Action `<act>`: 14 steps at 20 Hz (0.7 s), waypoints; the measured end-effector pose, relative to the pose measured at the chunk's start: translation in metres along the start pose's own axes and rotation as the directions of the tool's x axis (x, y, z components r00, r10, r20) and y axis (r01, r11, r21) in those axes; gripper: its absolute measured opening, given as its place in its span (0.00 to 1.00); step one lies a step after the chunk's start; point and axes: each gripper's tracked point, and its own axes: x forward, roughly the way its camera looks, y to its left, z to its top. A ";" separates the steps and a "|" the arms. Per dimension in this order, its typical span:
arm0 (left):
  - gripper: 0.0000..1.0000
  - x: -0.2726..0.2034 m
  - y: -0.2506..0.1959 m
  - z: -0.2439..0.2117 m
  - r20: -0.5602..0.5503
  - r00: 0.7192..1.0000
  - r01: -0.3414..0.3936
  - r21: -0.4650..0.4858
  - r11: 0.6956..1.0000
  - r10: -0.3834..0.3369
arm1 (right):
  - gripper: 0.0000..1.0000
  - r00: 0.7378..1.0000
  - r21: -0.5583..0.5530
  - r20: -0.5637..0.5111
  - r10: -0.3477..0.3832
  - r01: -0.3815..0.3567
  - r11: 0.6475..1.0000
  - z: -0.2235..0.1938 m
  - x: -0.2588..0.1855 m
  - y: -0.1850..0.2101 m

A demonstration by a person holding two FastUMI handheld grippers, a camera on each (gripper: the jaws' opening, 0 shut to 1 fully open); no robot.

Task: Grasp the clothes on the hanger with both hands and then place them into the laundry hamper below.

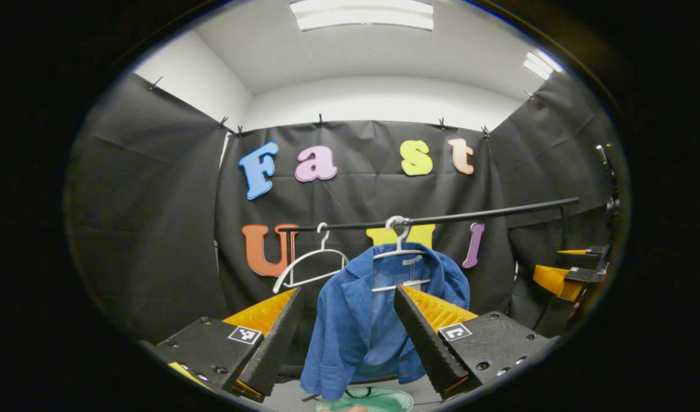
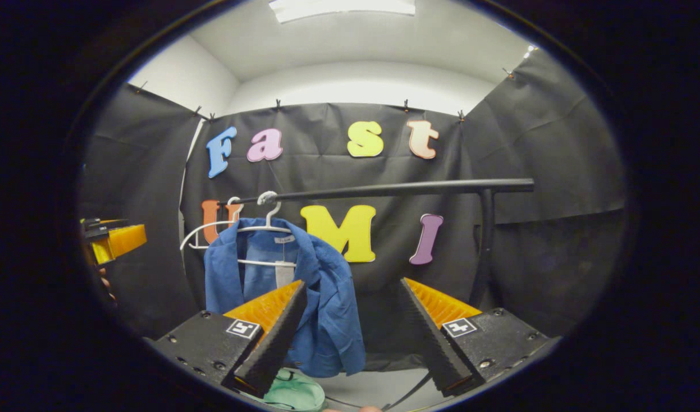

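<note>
Ahead, hanging from a white hanger (image 1: 399, 252) on the black rail (image 1: 441, 218): blue jacket (image 1: 361, 320), front open, with an empty hanger (image 1: 309, 263) just beside it and the green hamper (image 1: 366, 400) below. Left tool (image 1: 347, 337) spread wide, holding nothing, fingers framing the jacket but well short of it. Right tool (image 2: 350, 335) likewise gaping and empty, jacket (image 2: 327, 297) past its left finger, hamper (image 2: 292, 390) beneath.
</note>
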 end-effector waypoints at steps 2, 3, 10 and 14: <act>0.96 0.011 -0.001 -0.017 -0.030 0.999 0.017 -0.018 1.000 -0.018 | 0.99 1.000 0.008 -0.026 -0.003 0.003 1.000 -0.014 0.011 0.011; 0.97 0.015 -0.002 -0.026 -0.040 0.999 0.030 -0.029 0.999 -0.031 | 0.99 0.999 0.012 -0.047 -0.009 0.009 1.000 -0.021 0.016 0.018; 0.98 0.058 -0.002 -0.078 -0.138 0.987 0.066 -0.088 0.994 -0.078 | 0.99 0.990 0.043 -0.138 0.033 -0.027 0.999 -0.063 0.066 0.074; 1.00 0.090 -0.008 -0.112 -0.192 0.979 0.045 -0.111 0.993 -0.066 | 1.00 0.984 0.079 -0.160 0.082 -0.070 0.994 -0.076 0.122 0.096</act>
